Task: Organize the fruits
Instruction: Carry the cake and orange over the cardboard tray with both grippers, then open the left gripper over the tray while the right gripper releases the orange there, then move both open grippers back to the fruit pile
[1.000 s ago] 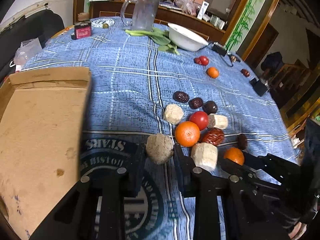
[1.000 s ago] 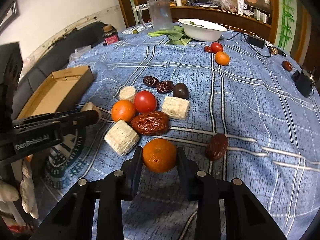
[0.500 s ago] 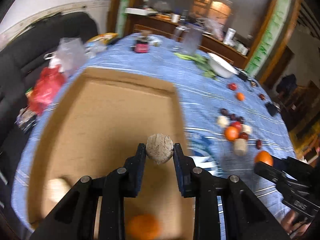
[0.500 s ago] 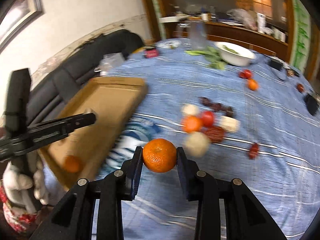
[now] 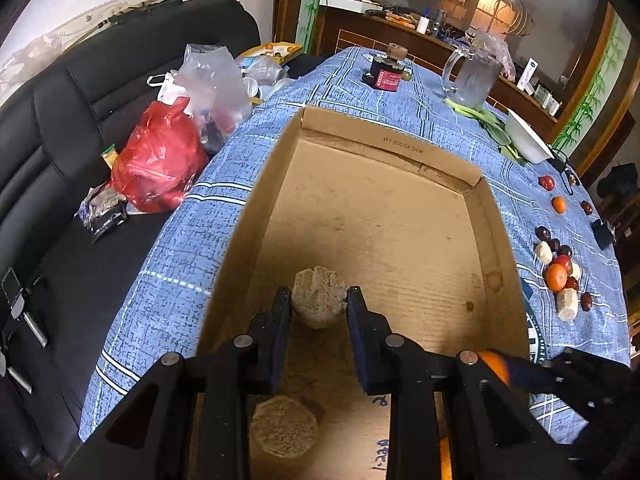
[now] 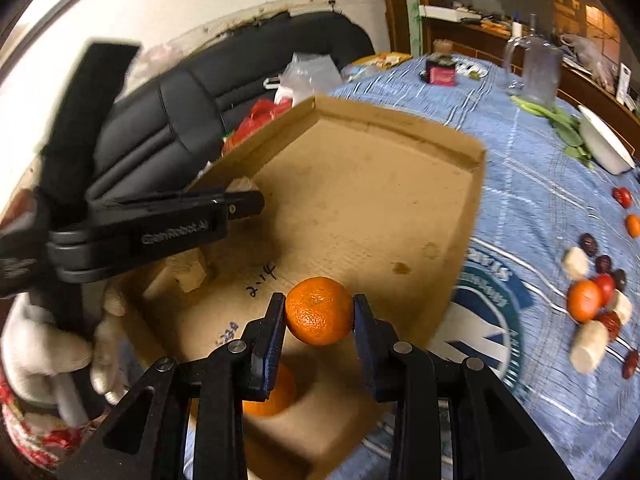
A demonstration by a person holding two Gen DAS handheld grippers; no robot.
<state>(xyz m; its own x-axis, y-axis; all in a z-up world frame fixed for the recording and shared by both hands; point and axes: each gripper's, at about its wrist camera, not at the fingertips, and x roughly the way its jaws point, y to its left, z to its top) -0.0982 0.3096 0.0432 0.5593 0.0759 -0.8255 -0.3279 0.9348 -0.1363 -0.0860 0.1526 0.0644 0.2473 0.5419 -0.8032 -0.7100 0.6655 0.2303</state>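
Fruit hangs over the cardboard box (image 5: 384, 216) now, no longer above the blue tablecloth (image 5: 192, 232) as a second ago: the left gripper (image 5: 319, 304) pinches a beige lump (image 5: 319, 302), the right gripper (image 6: 319, 312) clamps a tangerine (image 6: 319, 311). Inside the box lie a second beige lump (image 5: 285, 426) and another tangerine (image 6: 270, 398); the fruit pile (image 6: 596, 304) stays on the cloth, well apart

Matte black two-finger left tool (image 5: 319, 308) with silver pivot screws and blue-edged pads (image 5: 357, 340); white "GenRobot.AI" lettering; white-gloved hand (image 6: 52, 356), floral sleeve.
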